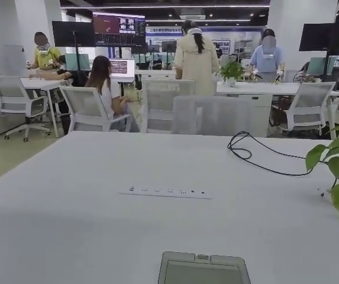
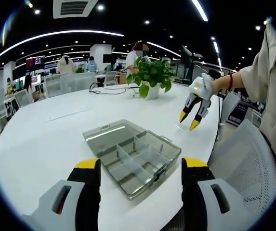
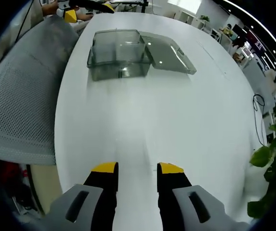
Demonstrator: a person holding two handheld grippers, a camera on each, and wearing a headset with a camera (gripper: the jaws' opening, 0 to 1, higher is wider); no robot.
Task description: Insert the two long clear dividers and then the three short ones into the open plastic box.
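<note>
- The left tool is wide open, its yellow-tipped jaws far apart, and it has hold of nothing.
- The box lies straight ahead of it in the left gripper view, beyond the jaws and not touched by them.
- The right tool is open to a moderate gap and has nothing between its jaws. It hangs above bare counter.
- In the left gripper view the right tool sits to the right of the box and apart from it, with its tips pointing down near the counter's edge.
- The box rests on the counter near the edge on the person's side. Its lid is swung fully open and lies flat beside the base.
- Clear dividers stand in the base and split it into compartments. I cannot tell how many are in.
- In the head view one end of the box shows at the bottom edge.
- A grey mesh chair stands at the counter's edge beside the box.
- Farther out on the counter are a flat white power strip, a looped black cable and a leafy plant in a white pot.
- Beyond the counter are more desks, chairs and screens, with several people sitting or standing.
</note>
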